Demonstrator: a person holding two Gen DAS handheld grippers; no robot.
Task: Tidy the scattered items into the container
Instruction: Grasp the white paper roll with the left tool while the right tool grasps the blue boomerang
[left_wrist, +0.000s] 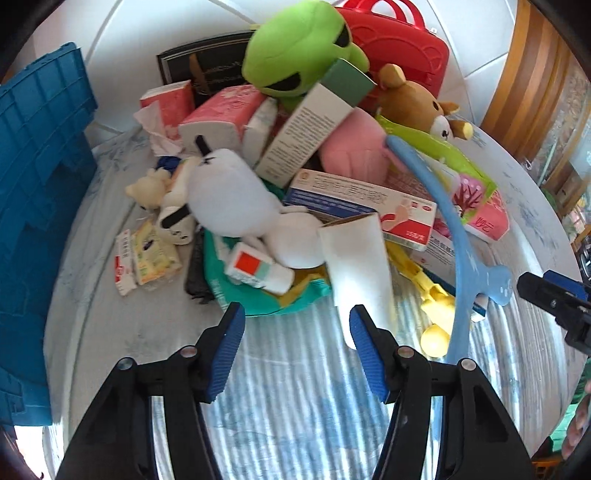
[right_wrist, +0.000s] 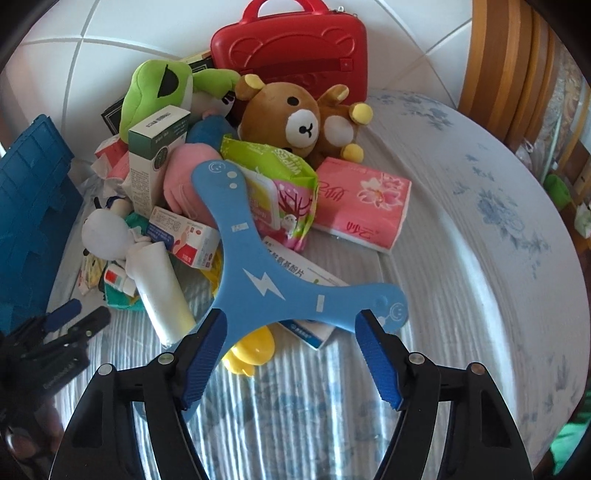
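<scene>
The right gripper (right_wrist: 291, 354) is hanging over the near edge of the heap with its jaws apart, clamped on nothing, though the blue boomerang (right_wrist: 255, 266) is lying between and just past the pads, its nearest corner touching or overlapping the left pad. The left gripper (left_wrist: 297, 349) is also standing apart and empty, with the white tube (left_wrist: 356, 273) just beyond its right pad. The blue crate (left_wrist: 37, 221), likely the container, is sitting at nine o'clock of the pile in both views.

To do this pick well, the right gripper should be closing across one flat arm of the boomerang, not the wide centre, since the thin sheet is resting on boxes and a yellow toy (right_wrist: 251, 350) and may slide.

In the right wrist view one long arm is pointing to eleven o'clock, another to three o'clock. The white tube's long axis is running roughly twelve to six in the left view.
</scene>
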